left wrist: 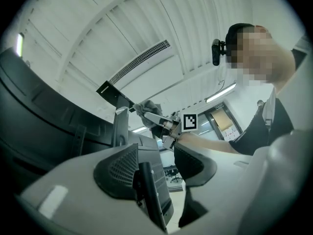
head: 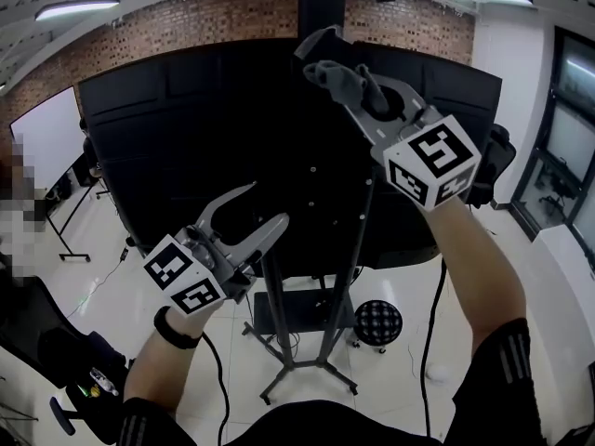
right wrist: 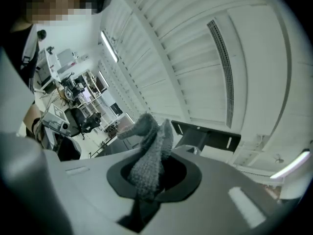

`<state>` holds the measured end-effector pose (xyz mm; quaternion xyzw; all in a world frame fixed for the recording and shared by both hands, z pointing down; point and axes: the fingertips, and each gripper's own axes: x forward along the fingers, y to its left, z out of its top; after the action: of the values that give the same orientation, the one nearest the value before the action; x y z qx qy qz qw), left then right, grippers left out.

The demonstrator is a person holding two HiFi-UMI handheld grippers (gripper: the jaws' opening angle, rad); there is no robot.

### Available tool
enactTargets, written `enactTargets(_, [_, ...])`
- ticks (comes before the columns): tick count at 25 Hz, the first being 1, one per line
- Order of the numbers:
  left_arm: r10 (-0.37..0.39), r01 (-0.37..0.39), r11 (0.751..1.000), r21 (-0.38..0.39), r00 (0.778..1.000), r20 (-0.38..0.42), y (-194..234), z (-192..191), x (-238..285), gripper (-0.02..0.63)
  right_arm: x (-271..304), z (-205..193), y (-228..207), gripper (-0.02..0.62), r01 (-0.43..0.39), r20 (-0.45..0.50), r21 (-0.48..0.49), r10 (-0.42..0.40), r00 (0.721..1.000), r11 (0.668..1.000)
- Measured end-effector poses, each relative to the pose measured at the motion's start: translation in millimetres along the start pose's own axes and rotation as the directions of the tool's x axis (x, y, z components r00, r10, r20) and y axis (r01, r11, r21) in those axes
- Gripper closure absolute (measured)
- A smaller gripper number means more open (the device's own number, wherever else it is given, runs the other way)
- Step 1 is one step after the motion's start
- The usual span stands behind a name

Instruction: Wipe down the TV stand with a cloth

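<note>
The TV stand [head: 359, 249] is a black pole on splayed legs that carries a large black screen [head: 186, 137]. My right gripper [head: 314, 52] is raised to the screen's top edge. In the right gripper view it [right wrist: 155, 173] is shut on a grey knitted cloth [right wrist: 151, 151], with the stand's black top bracket [right wrist: 208, 137] just beyond. My left gripper [head: 268, 203] hangs lower, in front of the screen's bottom left, open with nothing between its fingers. The left gripper view looks up past its open jaws at the bracket [left wrist: 110, 91] and the cloth [left wrist: 145, 107].
A whiteboard on a frame [head: 45, 142] stands at the left. A round black stool [head: 378, 323] sits on the white floor beside the stand's legs [head: 297, 368]. Cables trail over the floor. Dark gear [head: 70, 379] lies at the lower left, windows at the right.
</note>
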<state>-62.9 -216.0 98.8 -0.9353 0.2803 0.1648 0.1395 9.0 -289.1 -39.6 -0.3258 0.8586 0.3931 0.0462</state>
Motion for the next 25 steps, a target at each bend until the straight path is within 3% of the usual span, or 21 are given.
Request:
enactTargets(13, [0.055,-0.055,0.995,0.080,0.998,-0.003,40,48,41,0.324,89,43,-115,0.560,0.091,-0.155,-0.204,-0.124,0.980,0.975])
enactTargets(18, [0.048,-0.047,0.996,0.070,0.999,-0.019,36,35,44,0.324,104,28,-119,0.562,0.070,-0.247,-0.258,-0.136,0.959,0.963])
enactTargets(25, [0.033,-0.031,0.997,0.065,0.999,-0.032,22,18,36,0.324,96,1,-93,0.565,0.031,-0.295,-0.303,-0.125,0.947,0.952])
